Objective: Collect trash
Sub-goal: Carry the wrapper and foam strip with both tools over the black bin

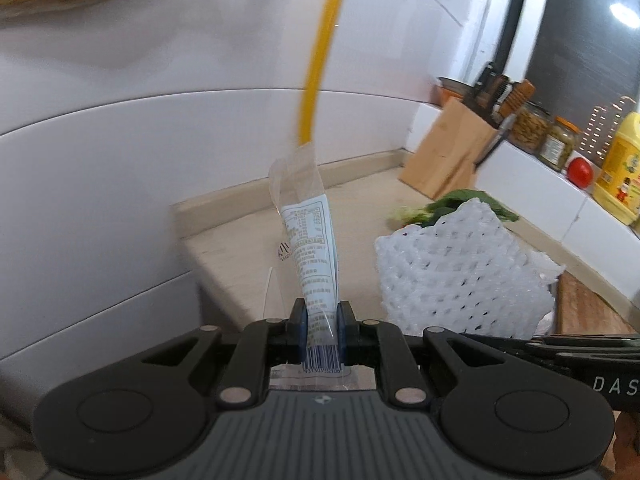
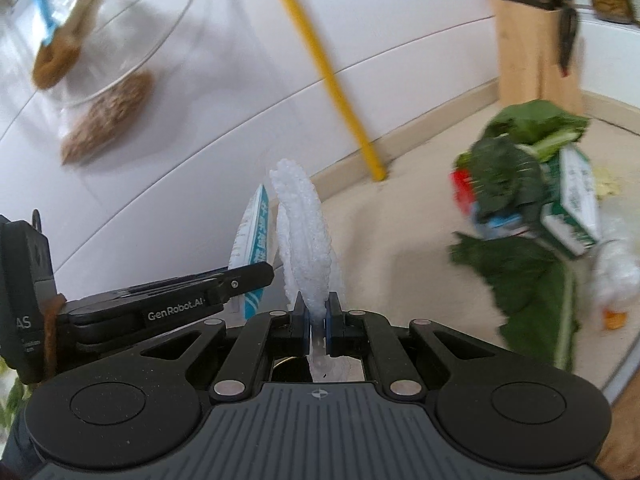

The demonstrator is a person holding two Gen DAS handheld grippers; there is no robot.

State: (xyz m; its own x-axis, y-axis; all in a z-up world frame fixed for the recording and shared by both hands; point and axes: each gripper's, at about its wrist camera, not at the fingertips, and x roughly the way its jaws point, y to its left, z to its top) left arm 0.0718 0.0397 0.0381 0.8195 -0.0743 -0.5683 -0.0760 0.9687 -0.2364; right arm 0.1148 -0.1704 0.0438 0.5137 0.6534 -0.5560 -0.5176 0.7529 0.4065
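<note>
Kitchen counter scene, seen from two handheld grippers held side by side over a beige countertop that meets a white wall. Left gripper has its jaws nearly closed, pinching a clear plastic wrapper with a pale blue printed label and a barcode; the wrapper stands upright out of the jaws and tilts slightly left. Right gripper is likewise closed down, clamped on a piece of white foam netting that rises upright from between its pads. In the left wrist view that netting shows as a wide white mesh sheet just to the right of the wrapper. A yellow pole leans against the wall, its foot on the counter at the far edge. To the right on the counter lies a blurred pile of dark green leaves, with a green and white carton on it. A wooden knife block stands at the far right by the wall, with jars, a red tomato and a yellow bottle on a ledge beside it.
</note>
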